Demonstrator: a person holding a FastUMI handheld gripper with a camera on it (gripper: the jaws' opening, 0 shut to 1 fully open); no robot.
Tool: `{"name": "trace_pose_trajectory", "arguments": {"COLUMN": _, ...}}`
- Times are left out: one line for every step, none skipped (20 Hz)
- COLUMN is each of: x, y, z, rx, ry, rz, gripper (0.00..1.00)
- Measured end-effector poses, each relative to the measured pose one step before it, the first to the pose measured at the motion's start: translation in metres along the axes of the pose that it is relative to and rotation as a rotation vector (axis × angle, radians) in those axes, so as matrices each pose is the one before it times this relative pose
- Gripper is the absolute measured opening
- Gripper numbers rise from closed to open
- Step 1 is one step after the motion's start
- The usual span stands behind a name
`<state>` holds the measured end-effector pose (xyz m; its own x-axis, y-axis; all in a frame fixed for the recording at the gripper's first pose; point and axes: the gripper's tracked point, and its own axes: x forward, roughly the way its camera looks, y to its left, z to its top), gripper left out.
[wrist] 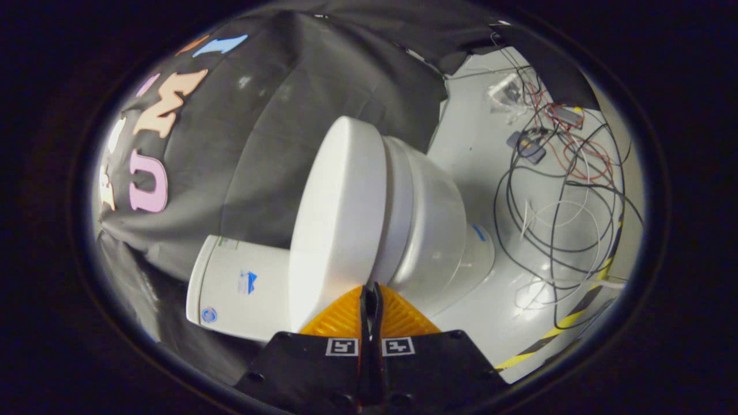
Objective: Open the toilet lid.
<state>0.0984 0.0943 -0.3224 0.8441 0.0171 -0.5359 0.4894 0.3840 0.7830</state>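
Note:
The view is rolled sideways, so the white toilet lies across it. Its lid (340,219) is down flat on the seat (398,213), above the bowl (438,230). The tank (242,288) sits behind the lid, against the black cloth. My gripper (371,288) is shut, its fingers pressed together with nothing between them. Its tips are right at the lid's side rim, near the seam between lid and seat. I cannot tell whether they touch it.
Several loose cables (565,190) sprawl over the white floor (478,155) beyond the bowl, with small electronic parts (527,147) among them. A yellow-and-black tape strip (576,314) runs along the floor's edge. Black cloth wall (288,115) hangs behind the toilet.

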Motion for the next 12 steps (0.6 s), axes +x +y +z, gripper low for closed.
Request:
{"name": "trace_pose_trajectory", "arguments": {"x": -0.00406, "y": 0.00119, "z": 0.00155, "rx": 0.02133, "ry": -0.01446, "rz": -0.0155, "gripper": 0.0}}
{"name": "trace_pose_trajectory", "arguments": {"x": 0.0004, "y": 0.00366, "z": -0.00017, "rx": 0.02531, "ry": -0.00046, "rz": -0.01359, "gripper": 0.01}}
{"name": "trace_pose_trajectory", "arguments": {"x": 0.00084, "y": -0.00117, "z": -0.00401, "rx": 0.01031, "ry": 0.0041, "rz": -0.01355, "gripper": 0.01}}
{"name": "trace_pose_trajectory", "arguments": {"x": -0.00365, "y": -0.00048, "z": -0.00041, "rx": -0.00175, "ry": -0.00271, "rz": -0.01525, "gripper": 0.01}}
{"name": "trace_pose_trajectory", "arguments": {"x": -0.00055, "y": 0.00126, "z": 0.00037, "rx": -0.00835, "ry": -0.00409, "rz": -0.00818, "gripper": 0.0}}
{"name": "trace_pose_trajectory", "arguments": {"x": -0.00316, "y": 0.00404, "z": 0.00177, "rx": 0.00511, "ry": -0.0088, "rz": -0.00524, "gripper": 0.01}}
{"name": "trace_pose_trajectory", "arguments": {"x": -0.00203, "y": 0.0041, "z": 0.00099, "rx": 0.00293, "ry": -0.00346, "rz": -0.00063, "gripper": 0.01}}
{"name": "trace_pose_trajectory", "arguments": {"x": -0.00425, "y": 0.00536, "z": 0.00284, "rx": 0.00126, "ry": -0.01462, "rz": -0.00236, "gripper": 0.0}}
{"name": "trace_pose_trajectory", "arguments": {"x": -0.00248, "y": 0.00469, "z": 0.00023, "rx": -0.01065, "ry": -0.00945, "rz": 0.00118, "gripper": 0.0}}
{"name": "trace_pose_trajectory", "arguments": {"x": -0.00312, "y": 0.0061, "z": 0.00311, "rx": -0.01735, "ry": -0.01856, "rz": 0.00169, "gripper": 0.0}}
{"name": "trace_pose_trajectory", "arguments": {"x": -0.00352, "y": 0.00621, "z": 0.00244, "rx": -0.01427, "ry": -0.01463, "rz": 0.00615, "gripper": 0.0}}
{"name": "trace_pose_trajectory", "arguments": {"x": -0.00353, "y": 0.00606, "z": 0.00268, "rx": -0.00658, "ry": -0.01133, "rz": 0.00867, "gripper": 0.0}}
